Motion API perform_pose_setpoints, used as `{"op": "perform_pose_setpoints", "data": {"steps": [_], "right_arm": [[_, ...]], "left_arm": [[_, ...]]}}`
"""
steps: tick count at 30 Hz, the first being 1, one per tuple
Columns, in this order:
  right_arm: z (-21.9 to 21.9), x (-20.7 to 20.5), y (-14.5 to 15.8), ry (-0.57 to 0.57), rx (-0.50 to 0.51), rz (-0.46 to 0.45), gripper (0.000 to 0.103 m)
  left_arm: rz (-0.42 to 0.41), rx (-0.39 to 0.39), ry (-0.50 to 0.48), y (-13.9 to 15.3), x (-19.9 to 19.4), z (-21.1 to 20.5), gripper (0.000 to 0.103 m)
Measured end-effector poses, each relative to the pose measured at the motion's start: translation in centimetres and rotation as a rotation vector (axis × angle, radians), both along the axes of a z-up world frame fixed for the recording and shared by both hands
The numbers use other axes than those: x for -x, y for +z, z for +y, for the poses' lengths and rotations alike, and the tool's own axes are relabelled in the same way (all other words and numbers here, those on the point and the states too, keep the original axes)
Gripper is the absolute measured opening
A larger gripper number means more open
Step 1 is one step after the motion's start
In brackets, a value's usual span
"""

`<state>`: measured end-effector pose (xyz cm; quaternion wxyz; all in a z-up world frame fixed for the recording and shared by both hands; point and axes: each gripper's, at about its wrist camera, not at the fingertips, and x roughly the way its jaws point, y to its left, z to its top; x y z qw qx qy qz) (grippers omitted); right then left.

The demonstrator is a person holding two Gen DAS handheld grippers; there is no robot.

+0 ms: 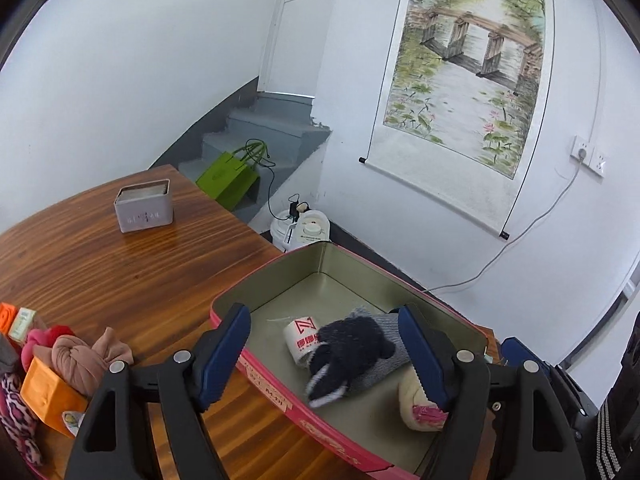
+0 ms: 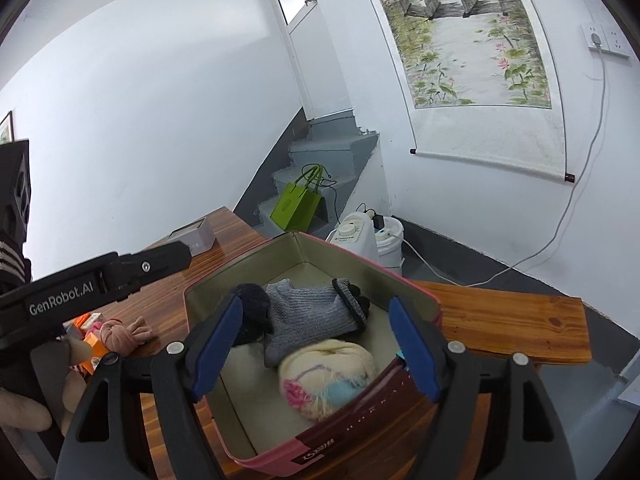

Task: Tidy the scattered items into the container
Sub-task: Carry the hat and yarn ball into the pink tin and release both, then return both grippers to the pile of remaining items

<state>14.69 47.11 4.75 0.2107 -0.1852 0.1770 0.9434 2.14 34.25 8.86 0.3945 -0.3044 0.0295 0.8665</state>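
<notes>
A pink tin box (image 1: 256, 376) with a gold inside sits on the wooden table (image 1: 120, 264). In it lie a dark navy sock (image 1: 352, 352), a grey knitted sock (image 2: 308, 320), a cream sock ball with pink and blue (image 2: 328, 376) and a white roll of tape (image 1: 298, 338). My left gripper (image 1: 324, 356) is open above the box, with the navy sock loose between its fingers. My right gripper (image 2: 316, 348) is open and empty over the box (image 2: 280, 450). A tan knotted stocking (image 1: 80, 360), a pink sock and a leopard-print cloth (image 1: 16, 412) lie left of the box.
A small grey tin (image 1: 145, 206) stands at the far side of the table. An orange box (image 1: 48, 396) sits among the scattered items at the left. A wooden bench (image 2: 508, 320) is to the right of the table. A green bag (image 1: 228, 178) rests on the stairs.
</notes>
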Motion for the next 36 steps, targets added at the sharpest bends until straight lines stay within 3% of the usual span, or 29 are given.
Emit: {"op": "perform_pose_setpoints", "data": {"steps": [5,8,18,27,30,36], "right_arm": [[-0.3,0.3,-0.1,0.001,0.015,-0.004,0.079],[-0.8,0.9,-0.2,0.02,0.018,-0.01,0.079],[-5.1,3.2,0.2,0.127,-0.013,-0.021,0.08],[-10.7,5.9,-0.7,0.279,-0.017,-0.065,0.08],[-12.7,6.7,-0.9,0.331,-0.025,-0.082,0.08],[-16.3,8.2,-1.2,0.42,-0.044,-0.116,0.08]], "left_arm": [[-0.015,-0.009,0.05,-0.3,0.6,-2.1,0.078],[-0.017,-0.018,0.096,-0.5,0.8,-3.9,0.087],[-0.026,-0.001,0.278,-1.8,1.4,-11.6,0.087],[-0.011,0.008,0.496,-2.5,1.3,-22.2,0.087],[-0.023,0.012,0.593,-3.6,1.4,-26.2,0.101],[-0.061,0.012,0.749,-5.8,2.0,-33.0,0.102]]}}
